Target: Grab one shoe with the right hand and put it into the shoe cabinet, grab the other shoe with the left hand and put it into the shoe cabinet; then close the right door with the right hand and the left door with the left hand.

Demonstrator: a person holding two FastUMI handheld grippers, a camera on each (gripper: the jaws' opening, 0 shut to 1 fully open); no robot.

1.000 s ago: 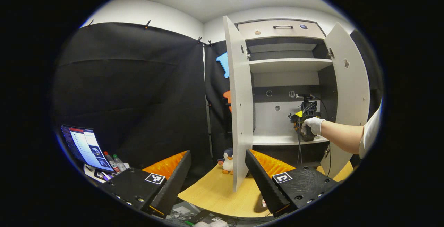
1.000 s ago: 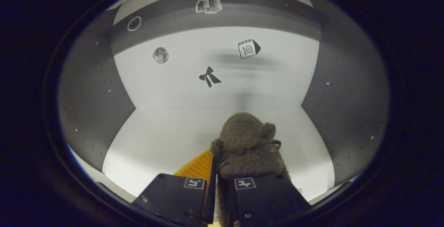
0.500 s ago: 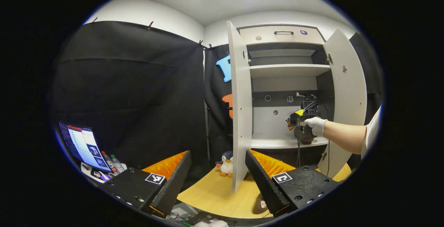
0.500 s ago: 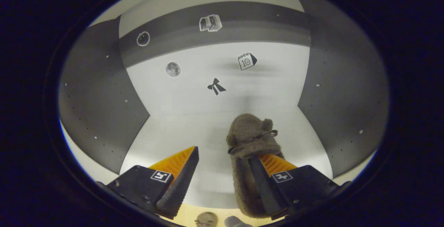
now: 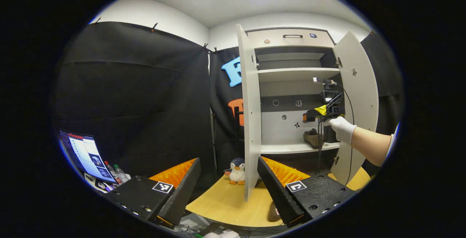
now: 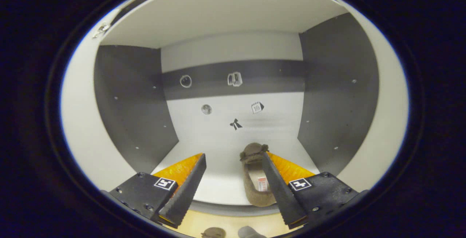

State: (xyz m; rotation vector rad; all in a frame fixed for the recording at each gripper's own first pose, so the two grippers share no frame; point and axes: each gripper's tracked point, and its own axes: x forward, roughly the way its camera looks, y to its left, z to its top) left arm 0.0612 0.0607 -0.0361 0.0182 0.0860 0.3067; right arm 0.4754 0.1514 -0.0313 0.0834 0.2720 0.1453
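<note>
Brown fuzzy shoe [image 6: 255, 179] lies on the cabinet shelf [image 6: 218, 190], toe toward the back wall. Right claw [image 6: 235, 190] gapes wide, holding nothing, in front of the shelf. Left claw [image 5: 227, 190] also wide, empty, above the wooden surface [image 5: 225, 201]; second shoe [image 5: 273, 212] lies there.

A brown fuzzy shoe [image 6: 255, 179] lies flat on the white shelf inside the shoe cabinet [image 5: 298, 74], toe pointing to the back wall. It sits toward the right side of the shelf. The other shoe [image 5: 273, 211] lies on the wooden floor in front of the cabinet. The left door [image 5: 251, 110] and the right door [image 5: 358, 96] both stand wide open.
</note>
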